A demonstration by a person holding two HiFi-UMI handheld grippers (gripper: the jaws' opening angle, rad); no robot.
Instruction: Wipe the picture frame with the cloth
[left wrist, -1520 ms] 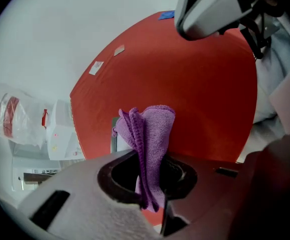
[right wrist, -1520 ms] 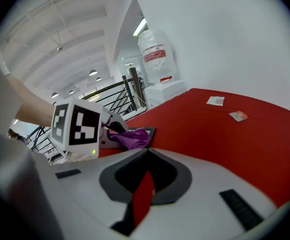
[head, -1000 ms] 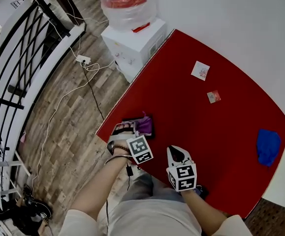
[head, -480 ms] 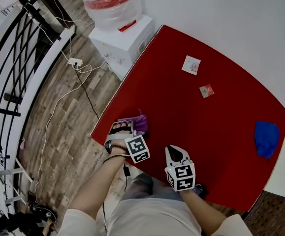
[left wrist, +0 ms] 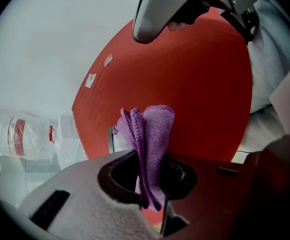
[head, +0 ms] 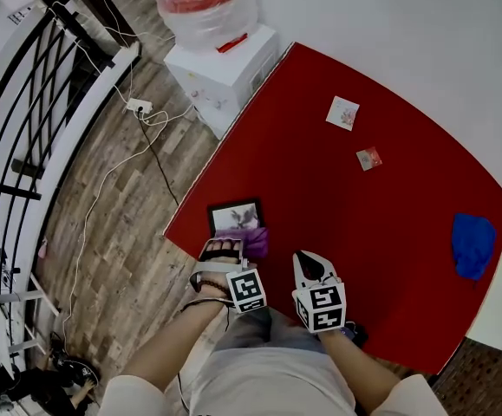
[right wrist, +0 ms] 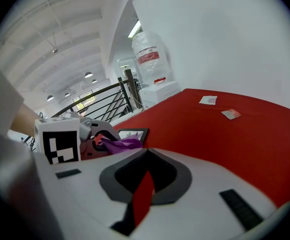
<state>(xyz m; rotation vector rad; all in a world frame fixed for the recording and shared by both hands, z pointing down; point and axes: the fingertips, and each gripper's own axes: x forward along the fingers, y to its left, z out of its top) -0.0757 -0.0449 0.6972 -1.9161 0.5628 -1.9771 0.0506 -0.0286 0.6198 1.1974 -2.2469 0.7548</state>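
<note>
A black picture frame [head: 234, 217] lies flat near the left corner of the red table [head: 381, 232]. Just on its near side, my left gripper [head: 236, 248] is shut on a folded purple cloth [head: 253, 242]. In the left gripper view the cloth [left wrist: 150, 132] stands up between the jaws, with an edge of the frame [left wrist: 111, 139] behind it. My right gripper [head: 310, 265] hovers beside the left one, shut and holding nothing. From the right gripper view I see the frame [right wrist: 132, 133], the cloth [right wrist: 117, 143] and the left gripper [right wrist: 92, 130].
A blue cloth [head: 473, 244] lies at the table's right edge. Two small cards [head: 343, 112] [head: 369, 158] sit at the far side. A water dispenser [head: 220, 55] stands beyond the table's left corner, with cables [head: 151, 115] on the wood floor and a railing [head: 34, 102] further left.
My left gripper has drawn the purple cloth toward me, off the picture frame, so the frame's face now shows. The right gripper has hardly moved.
</note>
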